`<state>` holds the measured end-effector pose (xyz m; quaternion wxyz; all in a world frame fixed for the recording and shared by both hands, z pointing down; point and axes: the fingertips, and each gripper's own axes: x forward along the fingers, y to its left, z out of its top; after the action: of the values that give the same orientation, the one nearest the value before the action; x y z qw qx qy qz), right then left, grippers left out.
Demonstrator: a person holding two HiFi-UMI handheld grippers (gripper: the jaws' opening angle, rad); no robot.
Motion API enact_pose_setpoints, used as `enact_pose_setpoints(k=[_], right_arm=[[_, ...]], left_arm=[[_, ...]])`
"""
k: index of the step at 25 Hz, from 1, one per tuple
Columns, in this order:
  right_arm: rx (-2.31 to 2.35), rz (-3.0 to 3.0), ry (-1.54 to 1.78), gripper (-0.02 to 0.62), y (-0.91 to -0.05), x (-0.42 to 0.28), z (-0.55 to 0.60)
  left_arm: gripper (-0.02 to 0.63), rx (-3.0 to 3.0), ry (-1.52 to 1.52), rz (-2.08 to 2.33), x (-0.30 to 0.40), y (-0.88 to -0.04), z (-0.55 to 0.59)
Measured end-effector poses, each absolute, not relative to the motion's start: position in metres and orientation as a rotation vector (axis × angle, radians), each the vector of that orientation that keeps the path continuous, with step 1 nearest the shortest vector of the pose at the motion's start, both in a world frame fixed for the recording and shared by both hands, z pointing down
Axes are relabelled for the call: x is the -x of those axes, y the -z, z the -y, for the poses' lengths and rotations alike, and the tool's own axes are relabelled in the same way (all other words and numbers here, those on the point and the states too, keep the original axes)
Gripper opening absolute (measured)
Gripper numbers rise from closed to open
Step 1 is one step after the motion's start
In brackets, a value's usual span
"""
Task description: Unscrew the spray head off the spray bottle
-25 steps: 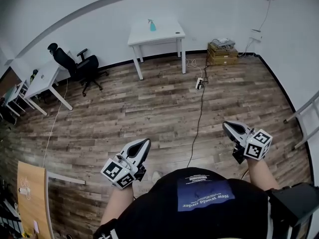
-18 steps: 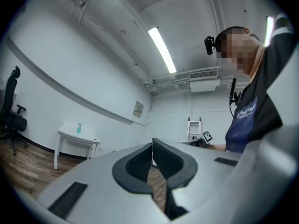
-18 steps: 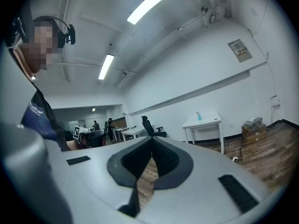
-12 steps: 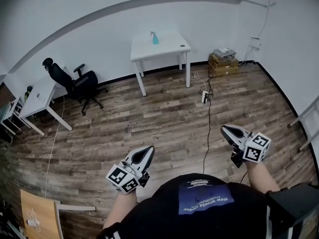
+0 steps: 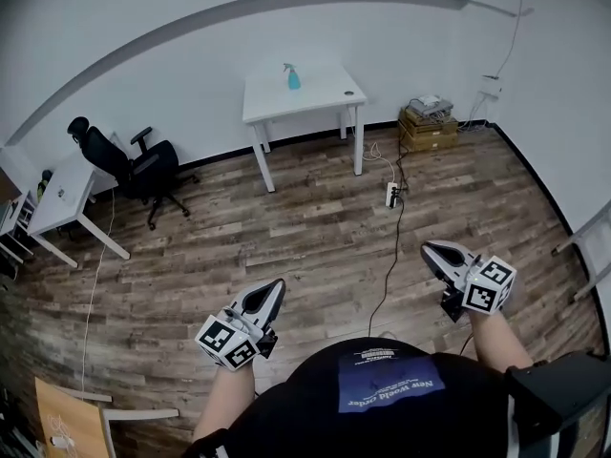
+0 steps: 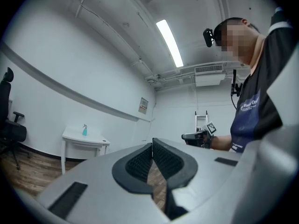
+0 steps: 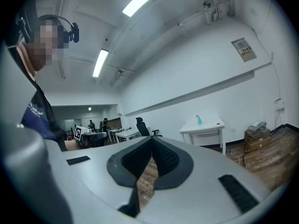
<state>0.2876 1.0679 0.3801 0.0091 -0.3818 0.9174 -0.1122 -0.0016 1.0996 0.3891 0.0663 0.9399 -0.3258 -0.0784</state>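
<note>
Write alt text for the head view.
A person on a wood floor holds the left gripper and the right gripper, both shut and empty, facing a distant white table with a blue spray bottle on it.

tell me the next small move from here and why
Probably walk closer to the white table: the spray bottle stands on it, well out of reach across the room, and the left hand-held gripper and right hand-held gripper are both shut and empty.

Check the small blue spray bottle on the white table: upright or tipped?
Upright: the small blue spray bottle stands on the white table, narrow end up.
</note>
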Motion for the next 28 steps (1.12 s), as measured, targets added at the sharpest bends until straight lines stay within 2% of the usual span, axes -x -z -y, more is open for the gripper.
enact_pose_setpoints(k=[17,23,28], right_arm=[[0.895,-3.044,0.253,-0.005,-0.376,-0.402,-0.868],[0.912,-3.056,0.305,-0.006,-0.389,-0.394,-0.824],[0.945,-3.069,0.274,-0.005,-0.385,-0.349,-0.784]], left_arm=[[0.005,-2.680,0.387,1.283,-0.118,-0.364,-0.952],[0.005,-2.654,0.373,1.316,-0.101,-0.372,-0.913],[0.005,-2.663,0.412,1.253,-0.064,-0.380,-0.865]])
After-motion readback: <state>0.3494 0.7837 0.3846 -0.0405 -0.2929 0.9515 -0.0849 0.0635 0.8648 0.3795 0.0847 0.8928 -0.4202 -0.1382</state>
